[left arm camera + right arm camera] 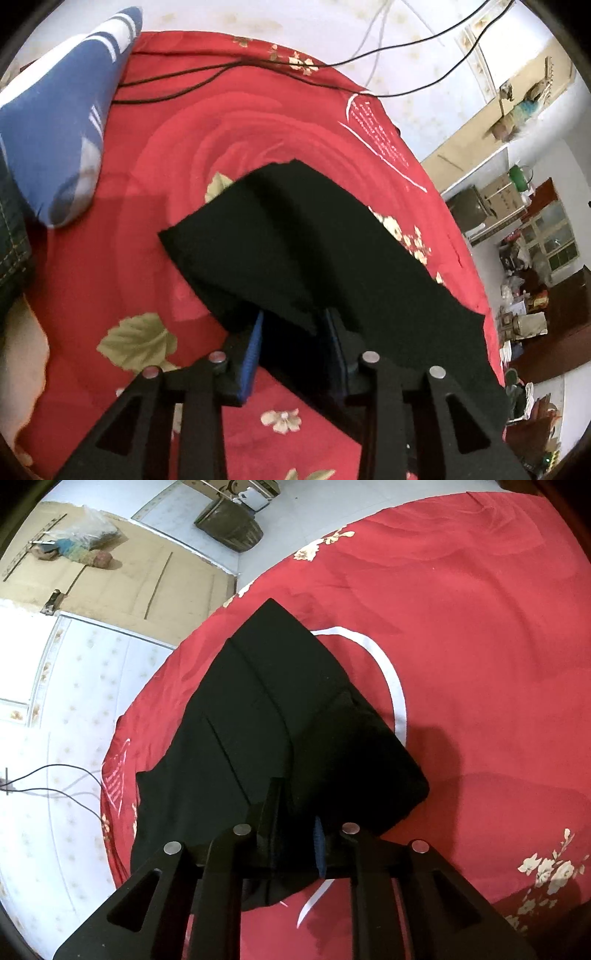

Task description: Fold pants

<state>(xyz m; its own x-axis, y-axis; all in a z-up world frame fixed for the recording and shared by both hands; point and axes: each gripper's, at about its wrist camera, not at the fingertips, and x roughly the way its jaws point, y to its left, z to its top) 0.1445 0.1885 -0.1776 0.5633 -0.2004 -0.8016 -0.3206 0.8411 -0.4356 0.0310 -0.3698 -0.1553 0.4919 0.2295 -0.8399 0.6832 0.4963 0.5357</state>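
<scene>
the black pants (295, 236) lie on the red floral bedspread (155, 177), already doubled into a compact, roughly triangular bundle with layered edges showing in the right wrist view. so the folding looks well along, by my read: at least 1 fold is down, and what is left is probably a last fold or a tidy-up of the uneven edge near the bed's side, though i can't see the whole garment flat.

the left gripper (293, 345) sits right at the near edge of the cloth, its 2 blue pads (253, 350) standing apart with black fabric draped across the gap; the pads don't seem to press on it, so i'd call it released. the right gripper (297, 834) is at the near corner of the bundle, jaws drawn close with a flap of the pants between them, so it looks clamped on the fabric.

a blue and white pillow (62, 122) lies well apart at the bed's far left, and black cables (229, 66) trail across the bedspread beyond the pants.
</scene>
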